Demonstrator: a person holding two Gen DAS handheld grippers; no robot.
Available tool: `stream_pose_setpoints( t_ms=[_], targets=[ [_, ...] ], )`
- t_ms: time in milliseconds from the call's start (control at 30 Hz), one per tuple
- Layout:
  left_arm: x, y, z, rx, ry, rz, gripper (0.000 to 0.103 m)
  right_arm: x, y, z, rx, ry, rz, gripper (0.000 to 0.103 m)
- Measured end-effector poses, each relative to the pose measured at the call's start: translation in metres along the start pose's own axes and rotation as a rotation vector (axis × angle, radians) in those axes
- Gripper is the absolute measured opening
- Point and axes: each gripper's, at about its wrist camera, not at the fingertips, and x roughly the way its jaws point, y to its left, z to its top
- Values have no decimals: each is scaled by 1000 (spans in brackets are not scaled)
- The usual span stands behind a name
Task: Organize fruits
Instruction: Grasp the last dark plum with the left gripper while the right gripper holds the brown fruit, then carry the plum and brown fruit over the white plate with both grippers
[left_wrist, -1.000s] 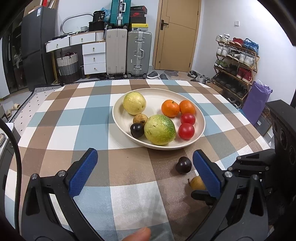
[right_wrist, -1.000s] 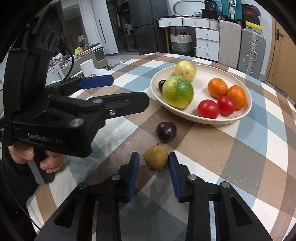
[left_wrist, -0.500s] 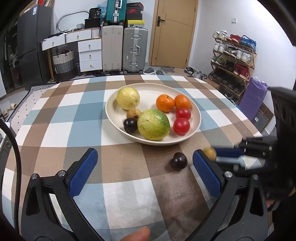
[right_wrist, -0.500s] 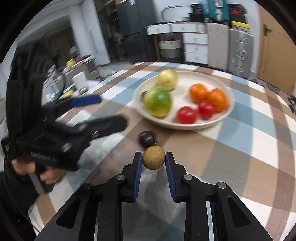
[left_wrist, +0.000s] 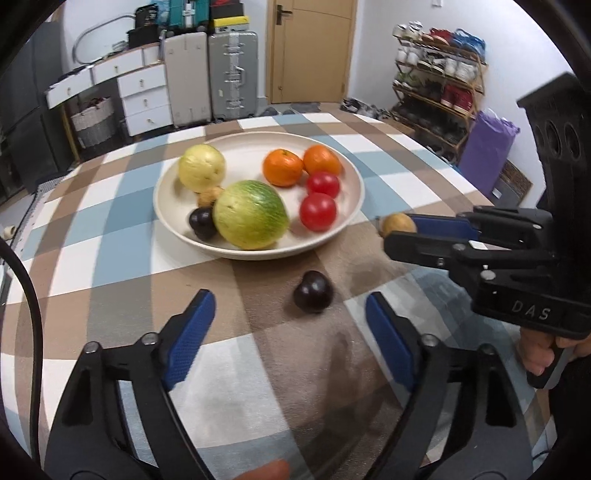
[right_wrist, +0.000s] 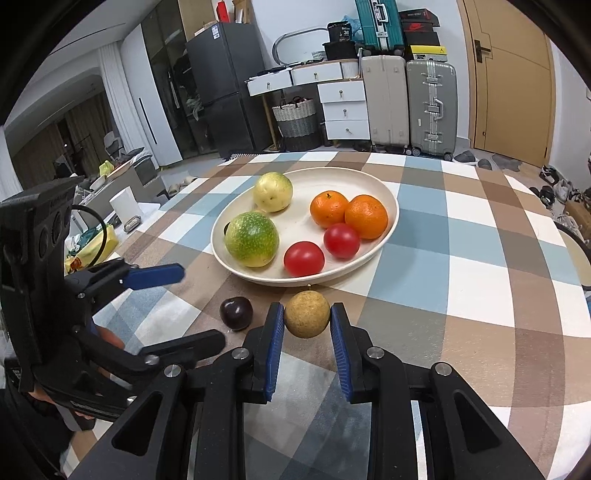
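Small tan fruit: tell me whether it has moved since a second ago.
Yes. The small tan fruit, then resting on the tablecloth, now hangs lifted in the right tongs, nearer the bowl.

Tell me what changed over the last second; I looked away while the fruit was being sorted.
The right gripper closed on the small tan fruit, lifted it off the cloth and carried it toward the plate. The left gripper moved up to the dark plum; its jaws have just been closing, not touching it. Plum and plated fruit stayed put.

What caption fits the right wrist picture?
Right gripper holds a small brown fruit near the fruit plate.
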Motion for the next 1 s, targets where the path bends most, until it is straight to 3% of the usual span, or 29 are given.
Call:
stream_pose_setpoints(
  t_ms=[100,233,533,667,767,1000],
  targets=[
    [4,-5,0,12,21,-15,65,2,2,-1,-9,5,-2,26],
    [9,-10,2,34,36,-11,64,3,2,-1,-10,7,-4,26],
    [22,-15,7,66,80,-19,48,3,2,-2,-11,7,-1,26],
    [23,-15,6,66,80,-21,30,3,3,-2,-14,8,0,26],
    [22,-14,6,58,76,-18,23,3,4,-3,-16,7,3,26],
    [18,-8,7,34,56,-23,23,3,4,-3,-16,10,2,26]
  ],
)
